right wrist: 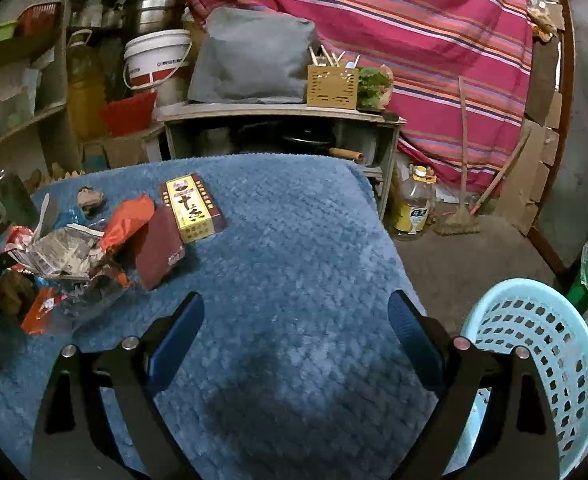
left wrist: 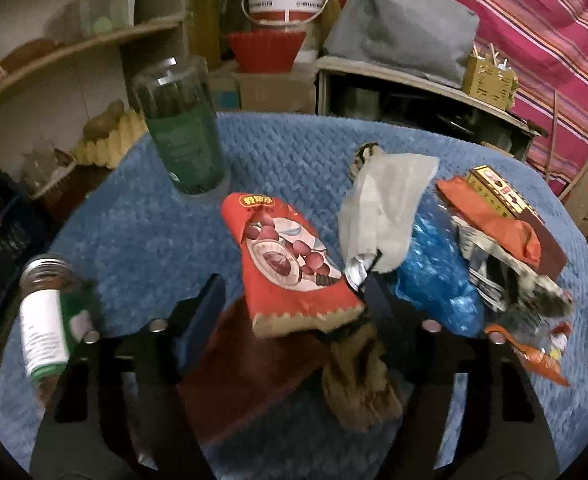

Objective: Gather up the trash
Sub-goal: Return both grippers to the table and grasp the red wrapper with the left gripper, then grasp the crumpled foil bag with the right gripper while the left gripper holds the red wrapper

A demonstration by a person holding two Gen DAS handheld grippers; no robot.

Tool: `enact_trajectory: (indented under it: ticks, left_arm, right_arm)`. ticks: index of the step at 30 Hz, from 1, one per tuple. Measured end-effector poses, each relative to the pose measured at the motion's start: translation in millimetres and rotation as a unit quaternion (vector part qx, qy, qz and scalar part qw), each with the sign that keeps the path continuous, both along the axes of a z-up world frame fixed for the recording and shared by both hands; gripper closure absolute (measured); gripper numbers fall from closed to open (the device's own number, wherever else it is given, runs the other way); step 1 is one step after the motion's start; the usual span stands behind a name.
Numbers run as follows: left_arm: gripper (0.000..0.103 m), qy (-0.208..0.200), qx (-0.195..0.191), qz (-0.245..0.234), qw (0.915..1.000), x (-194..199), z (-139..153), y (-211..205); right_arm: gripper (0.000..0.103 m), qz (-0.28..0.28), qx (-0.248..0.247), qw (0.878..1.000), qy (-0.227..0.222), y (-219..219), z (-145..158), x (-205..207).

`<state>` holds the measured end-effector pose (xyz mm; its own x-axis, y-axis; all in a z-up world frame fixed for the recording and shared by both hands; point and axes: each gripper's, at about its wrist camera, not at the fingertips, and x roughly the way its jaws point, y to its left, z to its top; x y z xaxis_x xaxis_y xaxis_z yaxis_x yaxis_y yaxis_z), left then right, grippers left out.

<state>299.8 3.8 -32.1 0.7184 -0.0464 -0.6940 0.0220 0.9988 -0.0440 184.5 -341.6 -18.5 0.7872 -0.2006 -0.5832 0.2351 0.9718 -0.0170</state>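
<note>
A red snack bag [left wrist: 286,256] lies between the fingers of my left gripper [left wrist: 290,300]. The left pad stands clear of the bag, so the jaws are open around it. Beside the bag lie a white wrapper [left wrist: 385,204], blue plastic [left wrist: 433,280], an orange wrapper [left wrist: 489,216], a yellow box [left wrist: 497,192] and brown crumpled paper [left wrist: 357,380]. My right gripper [right wrist: 294,320] hangs open over bare blue tablecloth [right wrist: 294,240] with nothing between its fingers. The trash pile [right wrist: 66,256] is to its left, and a light-blue basket [right wrist: 541,344] stands at its lower right.
A tall green jar [left wrist: 186,132] stands at the back left of the table. A small white-labelled bottle [left wrist: 46,320] lies near the left edge. An oil bottle [right wrist: 413,208] and a broom [right wrist: 461,200] are on the floor past the table's right edge. Shelves and buckets stand behind.
</note>
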Motion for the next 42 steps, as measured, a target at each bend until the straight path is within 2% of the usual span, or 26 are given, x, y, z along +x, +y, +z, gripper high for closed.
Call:
enact_trajectory:
  ticks: [2,4,7,12,20,28,35,39,41,42]
  left_arm:
    - [0.041,0.017,-0.009,0.001,0.9998,10,-8,3]
    - [0.062,0.030,-0.017,-0.001,0.9994,16,-13,5]
    - [0.081,0.014,-0.021,-0.008,0.9997,13,-8,8]
    - [0.090,-0.025,0.019,-0.013,0.9994,-1,6,1]
    - [0.091,-0.067,0.057,-0.001,0.9962,-34,40,11]
    - [0.091,-0.069,0.050,0.007,0.9963,-65,43,28]
    - [0.091,-0.076,0.027,0.019,0.9966,-68,48,47]
    - [0.091,-0.078,0.046,0.028,0.9955,-67,46,47]
    - [0.091,-0.082,0.045,0.031,0.9951,-67,48,49]
    - [0.091,-0.083,0.043,0.032,0.9951,-67,49,52]
  right_arm:
    - [0.012,0.005,0.001,1.000,0.002,4,-1,5]
    - [0.012,0.008,-0.004,1.000,0.003,8,-1,8]
    - [0.012,0.015,-0.009,1.000,0.003,17,-1,13]
    - [0.012,0.030,-0.010,0.999,0.000,35,1,17]
    - [0.012,0.065,-0.019,0.998,-0.014,81,16,12]
    - [0.012,0.115,-0.031,0.993,-0.013,135,21,17]
    - [0.012,0.131,-0.080,0.988,0.007,175,12,39]
    - [0.013,0.141,-0.077,0.987,0.023,180,6,51]
    - [0.021,0.145,-0.074,0.986,0.026,180,4,53]
    - [0.029,0.152,-0.068,0.986,0.031,181,2,56]
